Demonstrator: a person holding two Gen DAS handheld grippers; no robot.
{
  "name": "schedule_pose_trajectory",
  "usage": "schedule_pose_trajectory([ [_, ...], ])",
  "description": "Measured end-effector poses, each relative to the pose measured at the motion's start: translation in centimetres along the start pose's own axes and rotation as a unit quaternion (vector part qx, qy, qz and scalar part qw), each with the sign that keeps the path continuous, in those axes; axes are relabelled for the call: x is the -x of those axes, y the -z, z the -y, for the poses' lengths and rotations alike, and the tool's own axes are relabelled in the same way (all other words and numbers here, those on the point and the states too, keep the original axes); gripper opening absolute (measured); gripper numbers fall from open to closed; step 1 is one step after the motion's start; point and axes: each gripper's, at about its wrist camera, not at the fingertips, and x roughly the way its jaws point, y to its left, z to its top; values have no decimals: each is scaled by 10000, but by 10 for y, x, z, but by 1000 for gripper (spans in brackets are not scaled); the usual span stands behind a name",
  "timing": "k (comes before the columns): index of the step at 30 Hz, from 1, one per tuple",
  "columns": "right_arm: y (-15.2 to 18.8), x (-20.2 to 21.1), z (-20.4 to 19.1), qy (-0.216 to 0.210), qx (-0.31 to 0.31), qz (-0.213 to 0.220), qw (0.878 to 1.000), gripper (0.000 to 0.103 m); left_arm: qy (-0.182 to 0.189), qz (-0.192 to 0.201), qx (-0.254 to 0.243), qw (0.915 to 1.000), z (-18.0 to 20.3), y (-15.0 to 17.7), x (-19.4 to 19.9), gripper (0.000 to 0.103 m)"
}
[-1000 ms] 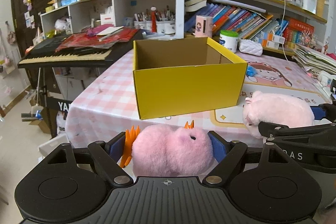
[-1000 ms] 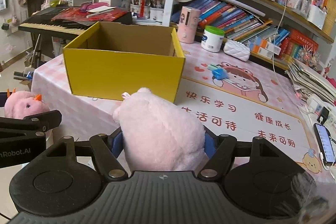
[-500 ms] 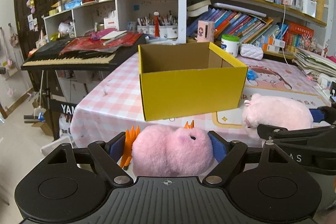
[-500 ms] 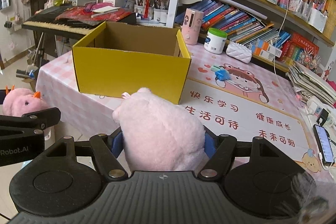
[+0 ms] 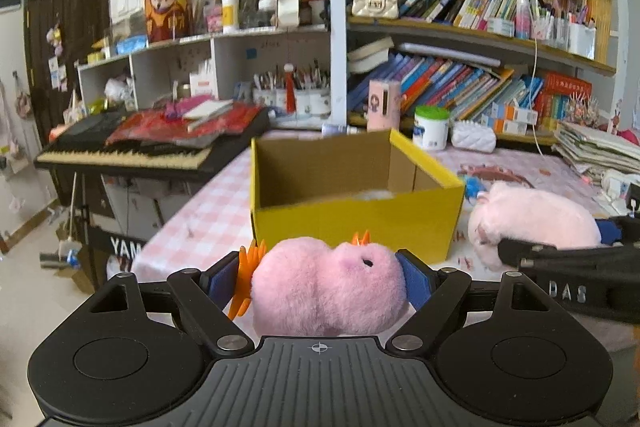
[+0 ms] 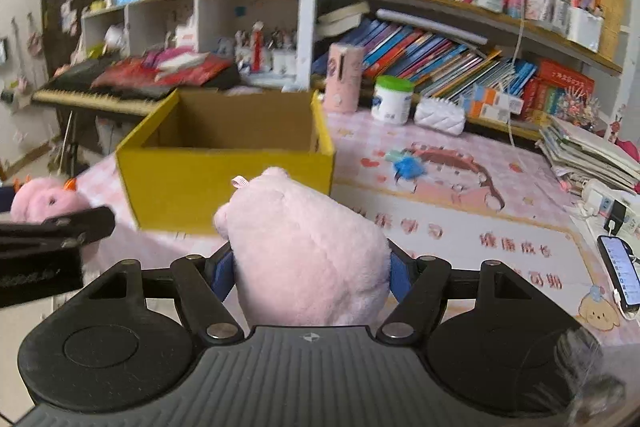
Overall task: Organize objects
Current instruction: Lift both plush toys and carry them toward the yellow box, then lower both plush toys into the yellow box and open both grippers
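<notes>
My left gripper (image 5: 320,277) is shut on a small pink plush with orange spikes (image 5: 326,287), held just in front of the open yellow cardboard box (image 5: 352,223). That plush (image 6: 44,199) also shows at the left edge of the right wrist view. A larger pale pink plush (image 6: 308,251) fills my right gripper (image 6: 310,269), whose blue pads press its sides. The same pale plush (image 5: 532,223) appears right of the box in the left wrist view. The box (image 6: 224,183) stands on the pink checked tablecloth (image 5: 208,211), and something white lies inside it.
Behind the box stand a pink canister (image 6: 344,77), a white jar with a green lid (image 6: 392,99) and a white quilted pouch (image 6: 440,115). A keyboard (image 5: 132,155) sits left of the table. Bookshelves fill the back; a phone (image 6: 618,271) and stacked papers (image 6: 588,155) lie right.
Both grippers have risen with their plushes, so the box sits lower in view and more of its inside shows. Both grips are unchanged.
</notes>
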Motion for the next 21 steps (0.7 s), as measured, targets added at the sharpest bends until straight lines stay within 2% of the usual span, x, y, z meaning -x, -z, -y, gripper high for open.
schedule_pose_trajectory([
  [7, -47, -29, 6, -98, -11, 451, 9989, 69, -183, 357, 34, 9992, -5, -34, -24, 82],
  [17, -106, -90, 9, -527, 365, 736, 9952, 69, -438, 384, 106, 9982, 0, -68, -93, 82],
  [21, -122, -117, 13, -618, 487, 723, 9943, 70, -532, 259, 46, 9982, 5, -73, -119, 82],
])
